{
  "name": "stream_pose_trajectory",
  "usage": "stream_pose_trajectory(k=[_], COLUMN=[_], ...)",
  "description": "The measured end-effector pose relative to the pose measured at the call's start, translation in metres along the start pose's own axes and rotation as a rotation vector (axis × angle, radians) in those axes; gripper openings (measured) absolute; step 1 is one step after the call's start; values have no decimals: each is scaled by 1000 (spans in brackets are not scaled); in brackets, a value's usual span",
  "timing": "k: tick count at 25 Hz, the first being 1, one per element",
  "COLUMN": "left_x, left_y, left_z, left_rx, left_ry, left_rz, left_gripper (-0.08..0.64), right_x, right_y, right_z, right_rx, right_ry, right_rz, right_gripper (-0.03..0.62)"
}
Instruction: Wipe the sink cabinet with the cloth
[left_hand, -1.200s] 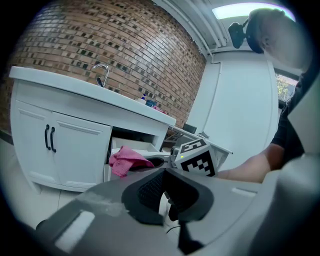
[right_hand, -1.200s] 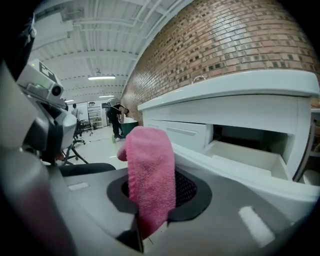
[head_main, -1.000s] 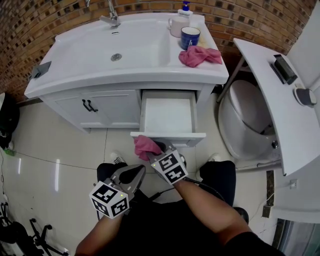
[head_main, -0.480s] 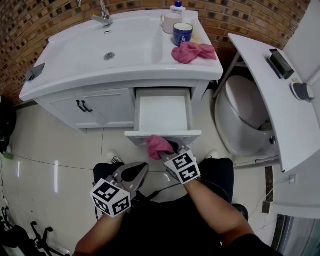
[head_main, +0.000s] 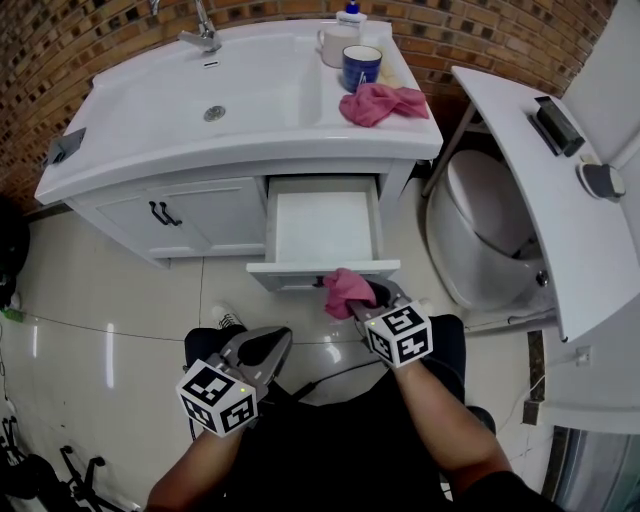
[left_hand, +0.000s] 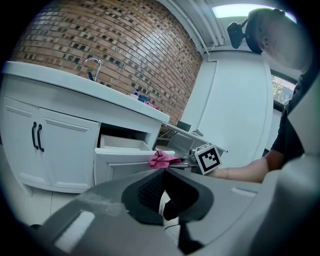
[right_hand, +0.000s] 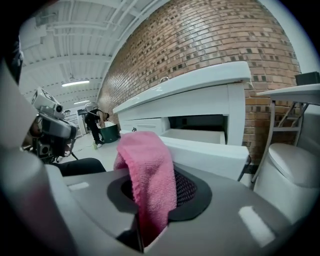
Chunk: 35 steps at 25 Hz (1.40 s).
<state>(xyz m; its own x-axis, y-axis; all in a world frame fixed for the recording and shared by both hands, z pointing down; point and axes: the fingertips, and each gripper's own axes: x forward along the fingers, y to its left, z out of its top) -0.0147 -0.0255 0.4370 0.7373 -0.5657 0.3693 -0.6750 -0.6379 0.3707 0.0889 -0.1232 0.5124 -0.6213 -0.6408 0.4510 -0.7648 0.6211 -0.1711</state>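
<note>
The right claw (head_main: 365, 300) is clamping the pink cloth (head_main: 345, 288) tight between its jaws, the cloth bunching out ahead of them against the front of the open drawer (head_main: 322, 267) in the sink cabinet (head_main: 200, 212). The left claw (head_main: 268, 348) is hanging closed and empty, lower left, apart from the cabinet

The tap (head_main: 203, 36) and the soap bottle (head_main: 350, 14) run off the head view's top edge. The toilet (head_main: 472, 235) sits half hidden under the side worktop (head_main: 520, 180). The cloth (right_hand: 147, 170) vanishes at its lower end between the right claw's (right_hand: 149, 220) jaws. A far-off person (right_hand: 95, 124) is too small to make out.
</note>
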Motion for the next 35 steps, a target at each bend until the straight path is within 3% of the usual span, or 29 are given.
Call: stream_pose_trajectory(k=[16,25,29,35], left_x=[4,4,4,5], left_y=[-2,0,3,11], left_z=[2,4,6,13], left_rx=[-4,-14,-8,6], left_ry=[-13,-30,-38,-53], left_rz=[-16,-17,-12,-4], left_gripper=[5,5,5,5], right_x=[-66,-84,-99,-92], right_y=[-74,-90,-83,-42], right_z=[-15,-16,17,96], right_rx=[125,161,195,44], right_ry=[4,9,-67,-171], right_rz=[-197,-251,-232,-118], right_gripper=[95,95,95,95])
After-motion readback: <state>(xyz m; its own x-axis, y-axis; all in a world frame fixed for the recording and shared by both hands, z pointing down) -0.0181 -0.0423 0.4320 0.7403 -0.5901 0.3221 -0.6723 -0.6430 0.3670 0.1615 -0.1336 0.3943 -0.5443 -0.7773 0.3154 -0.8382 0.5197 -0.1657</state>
